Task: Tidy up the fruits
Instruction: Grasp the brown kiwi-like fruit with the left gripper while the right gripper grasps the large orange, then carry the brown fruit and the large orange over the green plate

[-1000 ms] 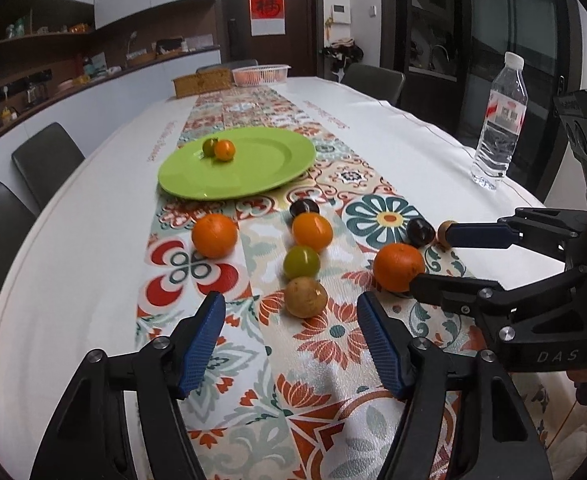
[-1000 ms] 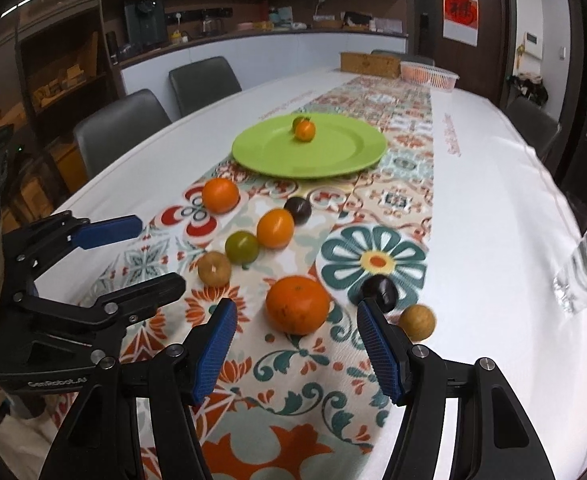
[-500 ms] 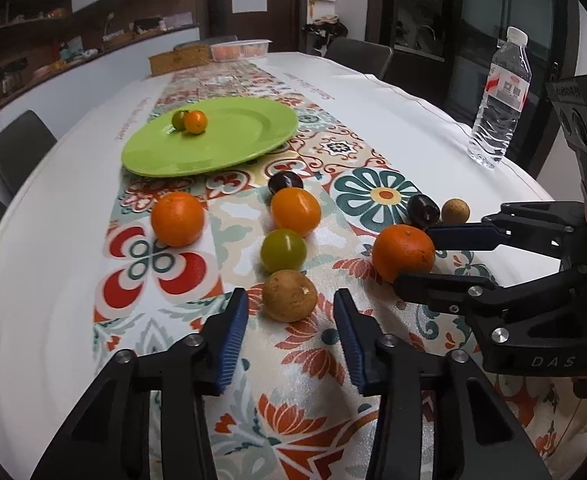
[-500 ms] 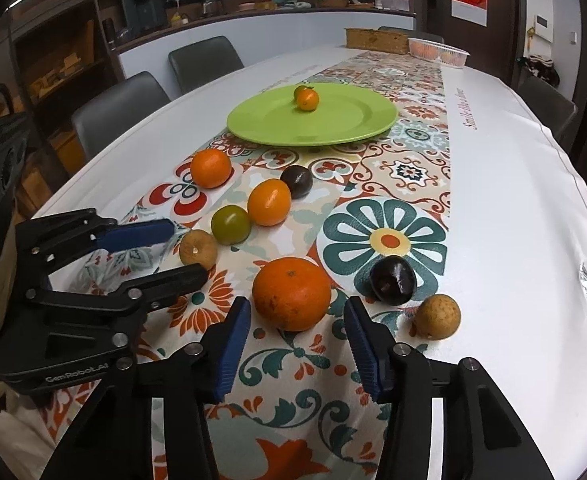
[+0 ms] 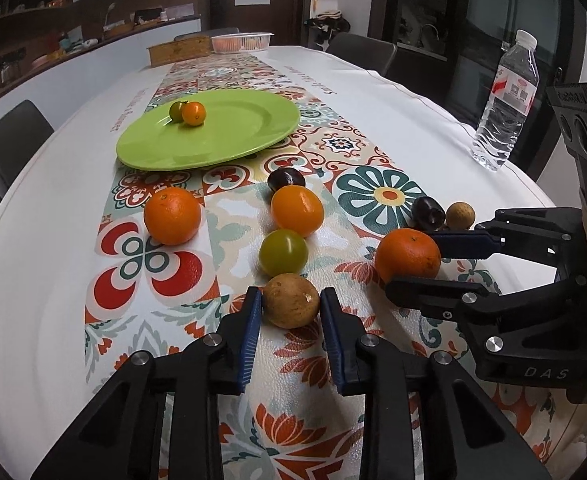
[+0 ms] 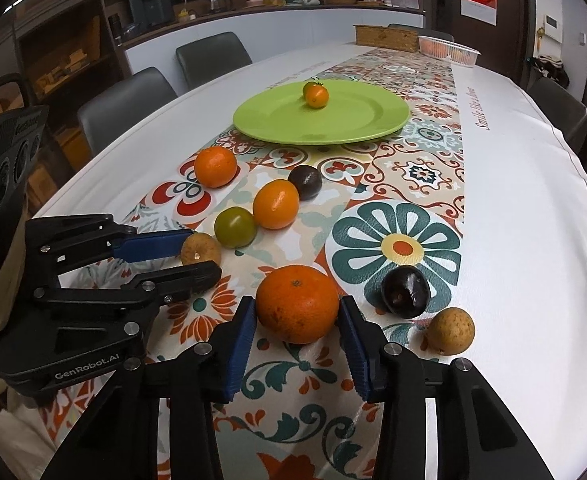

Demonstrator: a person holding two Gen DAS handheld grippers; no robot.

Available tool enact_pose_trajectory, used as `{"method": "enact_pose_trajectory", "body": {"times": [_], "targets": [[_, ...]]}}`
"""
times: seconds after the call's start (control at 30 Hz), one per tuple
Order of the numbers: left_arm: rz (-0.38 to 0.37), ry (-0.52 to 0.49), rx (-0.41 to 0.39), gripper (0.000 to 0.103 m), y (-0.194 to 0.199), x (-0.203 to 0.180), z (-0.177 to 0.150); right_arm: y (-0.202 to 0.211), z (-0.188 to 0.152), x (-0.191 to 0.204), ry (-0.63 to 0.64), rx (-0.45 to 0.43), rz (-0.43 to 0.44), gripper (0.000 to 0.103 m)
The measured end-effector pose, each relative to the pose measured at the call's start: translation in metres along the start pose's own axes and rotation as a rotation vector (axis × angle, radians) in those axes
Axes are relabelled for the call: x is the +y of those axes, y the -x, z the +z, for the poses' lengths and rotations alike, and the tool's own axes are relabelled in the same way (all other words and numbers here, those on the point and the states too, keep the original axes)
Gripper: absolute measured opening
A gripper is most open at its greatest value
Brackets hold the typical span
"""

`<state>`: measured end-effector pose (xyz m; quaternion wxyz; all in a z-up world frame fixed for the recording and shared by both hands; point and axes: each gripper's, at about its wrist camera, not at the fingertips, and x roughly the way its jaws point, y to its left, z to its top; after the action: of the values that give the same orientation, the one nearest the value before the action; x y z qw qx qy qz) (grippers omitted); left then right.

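Left wrist view: my left gripper (image 5: 290, 306) sits low over the patterned runner (image 5: 377, 200), its blue pads narrowed around a brown fruit (image 5: 291, 300); both pads look to be touching its sides, and the fruit rests on the cloth. Directly beyond it stand a green fruit (image 5: 283, 252), then an orange one (image 5: 297, 211), then a dark plum (image 5: 286, 179), nearly in a line. A separate orange (image 5: 172, 216) lies to the left. The green plate (image 5: 245, 128) is farther back with two small fruits (image 5: 188, 112) touching each other on it. A water bottle (image 5: 507, 104) stands upright at the far right on the white cloth.

Right wrist view: my right gripper (image 6: 298, 316) brackets a large orange (image 6: 297, 303), pads against both flanks, the fruit on the runner. Its skin is bright with faint brown speckling, stem end up. Just right of it lie a dark plum (image 6: 405, 291) and a small brown fruit (image 6: 451, 330), close together. The left gripper enters from the left, closed on the brown fruit there. Chairs (image 6: 127, 98) line the table's far edge.
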<state>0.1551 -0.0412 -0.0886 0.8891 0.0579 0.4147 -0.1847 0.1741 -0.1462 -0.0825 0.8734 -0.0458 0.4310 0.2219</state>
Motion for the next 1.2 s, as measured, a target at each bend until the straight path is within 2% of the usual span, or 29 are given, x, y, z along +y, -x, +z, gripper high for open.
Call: {"method": "enact_pose_trajectory", "body": {"times": [0.3,0.67,1.2], "targets": [[0.002,0.019,-0.022,0.03,0.013,-0.002,0.001,0.007,-0.001,0.001,0.004,-0.009,0.005,0.043],[0.025,0.033,-0.089,0.03,0.046,-0.008,0.007,0.032,0.006,0.005,0.004,-0.066,0.009,0.043],[0.087,0.022,-0.224,0.03,0.091,-0.011,0.029,0.077,0.029,0.009,0.015,-0.219,-0.004,0.043]]}}
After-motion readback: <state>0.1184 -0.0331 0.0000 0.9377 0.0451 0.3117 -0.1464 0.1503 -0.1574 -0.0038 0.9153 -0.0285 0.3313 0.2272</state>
